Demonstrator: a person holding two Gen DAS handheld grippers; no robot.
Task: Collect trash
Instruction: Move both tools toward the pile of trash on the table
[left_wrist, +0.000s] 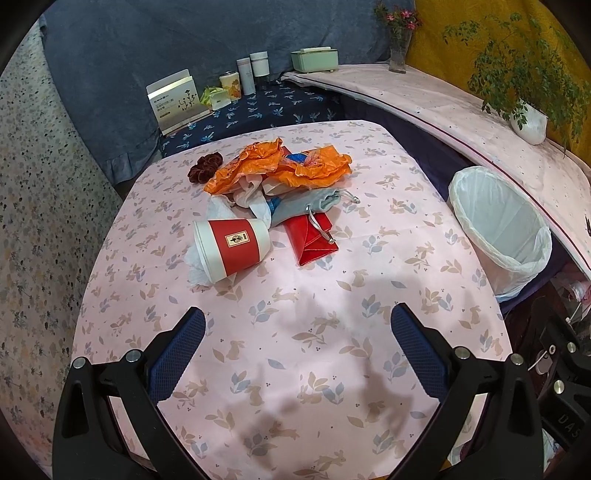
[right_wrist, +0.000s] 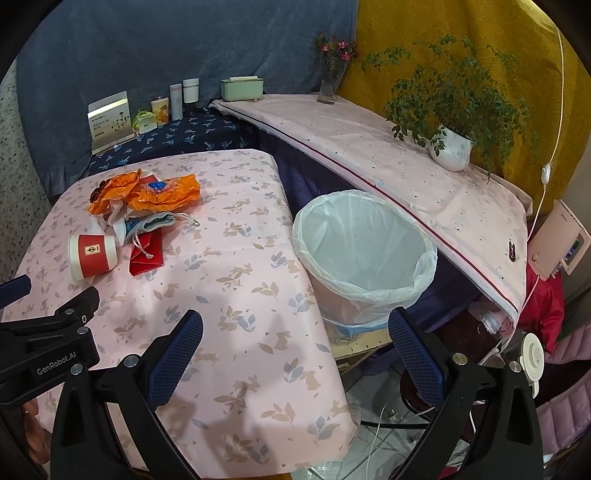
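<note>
A pile of trash lies on the pink rabbit-print table (left_wrist: 295, 350): a red and white paper cup (left_wrist: 232, 249) on its side, crumpled white tissue (left_wrist: 197, 266), orange wrappers (left_wrist: 280, 168), a red envelope (left_wrist: 314, 236), a grey drawstring pouch (left_wrist: 310, 203) and a dark red scrunchie (left_wrist: 204, 168). A white-lined bin (right_wrist: 364, 254) stands right of the table. My left gripper (left_wrist: 297, 325) is open and empty, short of the cup. My right gripper (right_wrist: 295, 328) is open and empty over the table's right edge, near the bin. The cup (right_wrist: 92, 256) and wrappers (right_wrist: 147, 192) also show in the right wrist view.
A dark blue shelf behind the table holds a card stand (left_wrist: 177, 101), tins and bottles (left_wrist: 247, 75). A long pink-covered ledge (right_wrist: 406, 166) carries a green box (right_wrist: 242, 88), a flower vase (right_wrist: 330, 83) and a potted plant (right_wrist: 452, 147). Cables lie on the floor at lower right.
</note>
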